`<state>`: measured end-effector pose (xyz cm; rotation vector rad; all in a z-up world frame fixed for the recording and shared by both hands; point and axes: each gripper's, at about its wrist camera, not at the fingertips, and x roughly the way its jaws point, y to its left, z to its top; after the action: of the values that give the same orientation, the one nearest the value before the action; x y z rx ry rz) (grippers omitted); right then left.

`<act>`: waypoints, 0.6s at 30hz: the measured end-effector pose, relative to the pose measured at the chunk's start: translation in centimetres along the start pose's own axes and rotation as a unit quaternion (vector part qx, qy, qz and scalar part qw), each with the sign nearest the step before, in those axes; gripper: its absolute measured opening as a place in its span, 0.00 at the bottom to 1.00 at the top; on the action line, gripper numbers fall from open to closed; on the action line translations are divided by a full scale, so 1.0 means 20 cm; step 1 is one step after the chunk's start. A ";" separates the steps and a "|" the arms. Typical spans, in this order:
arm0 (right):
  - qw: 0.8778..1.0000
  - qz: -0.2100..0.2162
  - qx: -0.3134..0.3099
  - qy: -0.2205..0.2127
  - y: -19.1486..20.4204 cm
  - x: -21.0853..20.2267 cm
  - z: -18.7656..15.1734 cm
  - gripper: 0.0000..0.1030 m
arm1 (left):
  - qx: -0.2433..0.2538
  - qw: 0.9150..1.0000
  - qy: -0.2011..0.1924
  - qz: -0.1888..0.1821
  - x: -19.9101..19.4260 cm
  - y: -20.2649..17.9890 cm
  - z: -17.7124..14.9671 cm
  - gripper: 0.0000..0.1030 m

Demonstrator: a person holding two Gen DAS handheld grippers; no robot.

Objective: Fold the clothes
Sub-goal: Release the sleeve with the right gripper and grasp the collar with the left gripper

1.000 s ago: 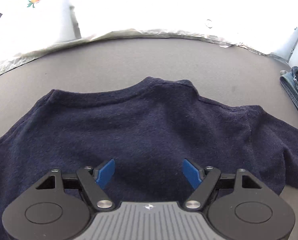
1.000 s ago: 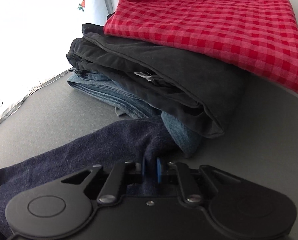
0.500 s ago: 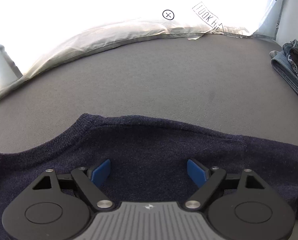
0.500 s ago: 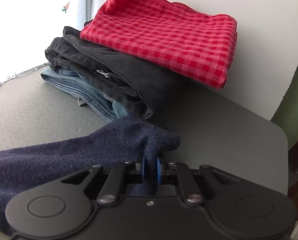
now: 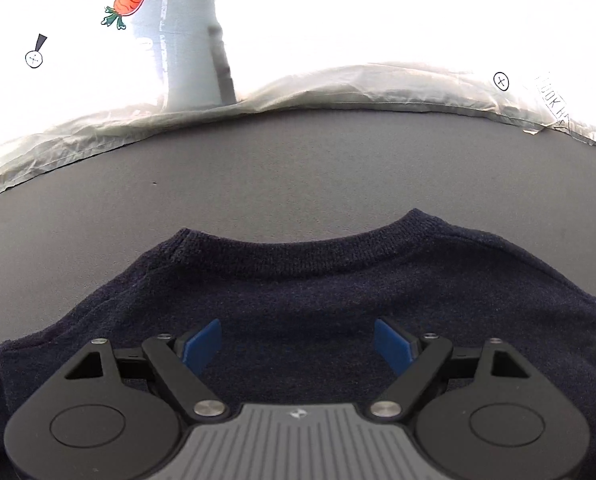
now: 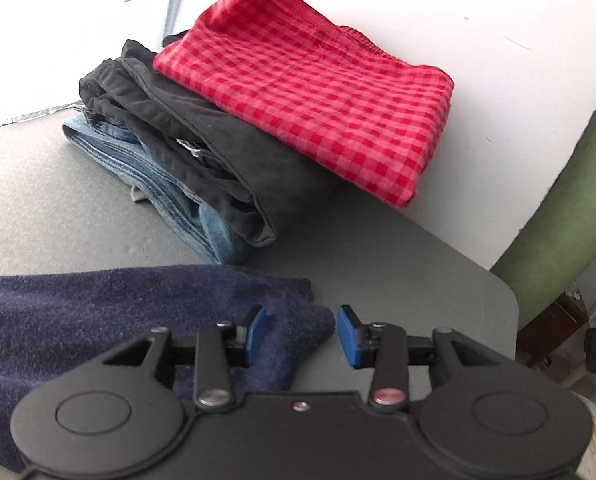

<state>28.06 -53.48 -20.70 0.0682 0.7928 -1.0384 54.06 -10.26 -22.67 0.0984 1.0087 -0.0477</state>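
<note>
Left tongs hover spread wide over a navy sweater flat on the grey worktop, while right tongs, jaws just opening, straddle its loose sleeve end near stacked folded clothes.

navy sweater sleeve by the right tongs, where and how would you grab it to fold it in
Probably at the sleeve's cuff end, coming in from the right, from the bare table. The navy sweater lies flat, and this rounded end is the only free edge close by. The right tongs have just been opening; the cuff sits between the pads unpinched, so closing again there should catch it.
</note>
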 end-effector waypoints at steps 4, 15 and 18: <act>0.991 0.125 -0.039 -0.028 0.25 -0.11 0.04 0.46 | -0.022 0.999 -0.014 0.040 -0.02 0.23 0.01 0.82; 0.807 0.528 -0.257 -0.063 1.37 -0.30 0.20 0.60 | 0.026 0.999 -0.022 0.003 0.15 0.48 0.09 0.82; 0.777 0.558 -0.286 -0.046 1.61 -0.31 0.21 0.65 | 0.038 0.998 -0.026 -0.034 0.20 0.49 0.11 0.82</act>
<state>54.27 -33.41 -23.68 -0.0390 0.7641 0.3538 58.85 -0.78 -24.39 0.1323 0.9577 -0.1500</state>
